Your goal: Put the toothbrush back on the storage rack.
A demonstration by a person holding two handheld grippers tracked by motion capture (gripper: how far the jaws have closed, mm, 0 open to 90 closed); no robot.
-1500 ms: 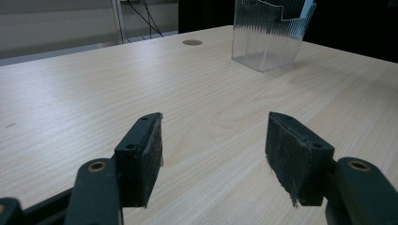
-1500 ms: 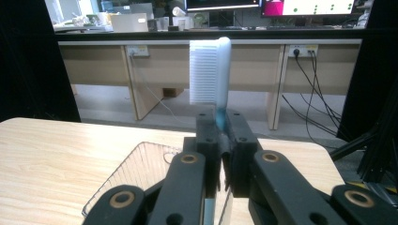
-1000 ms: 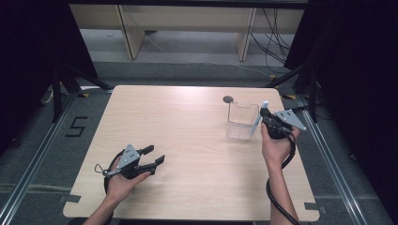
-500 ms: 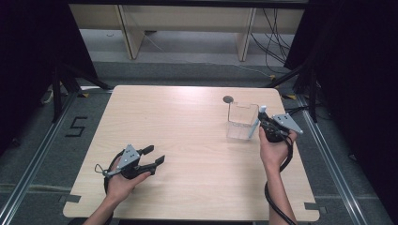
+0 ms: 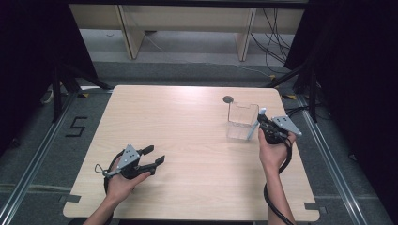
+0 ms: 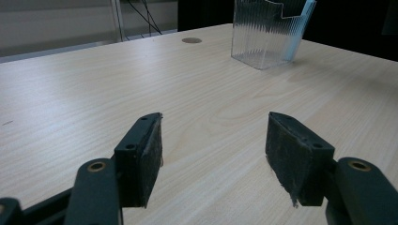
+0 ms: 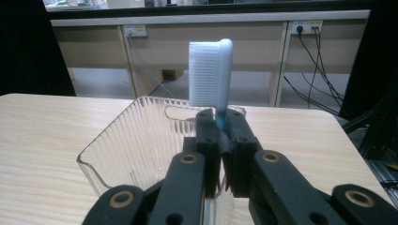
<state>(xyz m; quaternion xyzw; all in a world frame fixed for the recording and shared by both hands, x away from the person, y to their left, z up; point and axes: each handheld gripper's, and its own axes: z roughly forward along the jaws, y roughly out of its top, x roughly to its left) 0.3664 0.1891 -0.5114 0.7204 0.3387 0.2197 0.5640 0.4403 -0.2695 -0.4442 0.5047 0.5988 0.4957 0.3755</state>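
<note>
Gripping a toothbrush [image 7: 212, 75], the right claw [image 7: 222, 136] overhangs the clear bin [image 7: 136, 140].

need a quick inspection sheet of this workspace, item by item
surface: light wooden table, bare wood, with a small dark round disc near its far edge
job's things: blue toothbrush, bristle head up, over the near wall of the clear ribbed plastic holder
clutter: nothing seen
grippers: right gripper shut on the toothbrush handle; left gripper open, holding nothing, low over the near left of the table
cables: black cable trailing from the right gripper; loose cables on the floor beyond the table
surroundings: wooden bench legs, wall sockets, black curtains
</note>
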